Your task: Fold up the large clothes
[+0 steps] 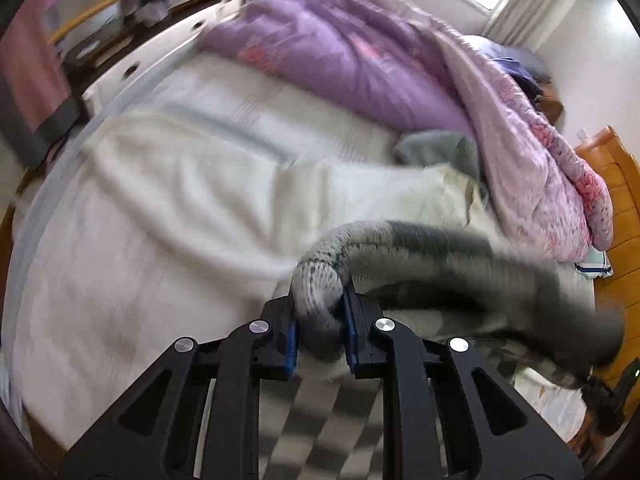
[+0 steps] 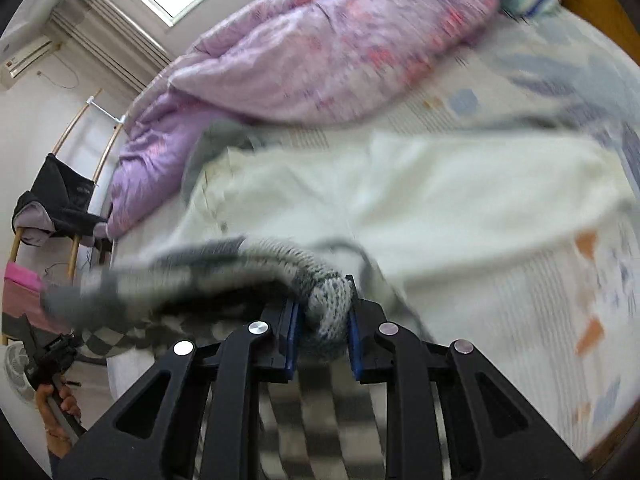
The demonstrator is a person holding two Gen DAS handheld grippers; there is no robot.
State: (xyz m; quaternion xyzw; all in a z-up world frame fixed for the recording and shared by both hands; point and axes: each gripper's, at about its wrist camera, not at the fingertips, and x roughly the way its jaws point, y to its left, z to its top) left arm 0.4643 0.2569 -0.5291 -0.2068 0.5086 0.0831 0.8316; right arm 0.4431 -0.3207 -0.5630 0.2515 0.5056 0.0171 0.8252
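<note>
Clearly both sets of fingers are clenched on the same garment: the left gripper [image 1: 320, 316] pinches a bunched edge of the checked knit sweater [image 1: 420, 248] between its blue pads, and the right gripper [image 2: 324, 316] clamps another bunch of that sweater [image 2: 224, 268] in the same way. From each grip the knit rises in a thick roll just beyond the fingertips and arcs sideways toward the other gripper, while the rest hangs down beneath the fingers, showing grey and off-white checks. The knit is coarse and speckled at the pinched parts; further along it is smeared by motion blur, so its full outline is hard to make out. It is held above the bed [image 1: 100, 280], over a cream garment [image 2: 460, 184] spread flat on the pale patterned sheet. Behind that lies a small grey cloth [image 1: 436, 148], touching a heaped purple-and-pink quilt [image 1: 360, 52] that fills the far side of the bed. Bare sheet lies to the left gripper's left and the right gripper's right. A wooden headboard [image 1: 616, 184] borders one end, and a chair [image 2: 60, 200] draped with dark clothes stands off the other.
</note>
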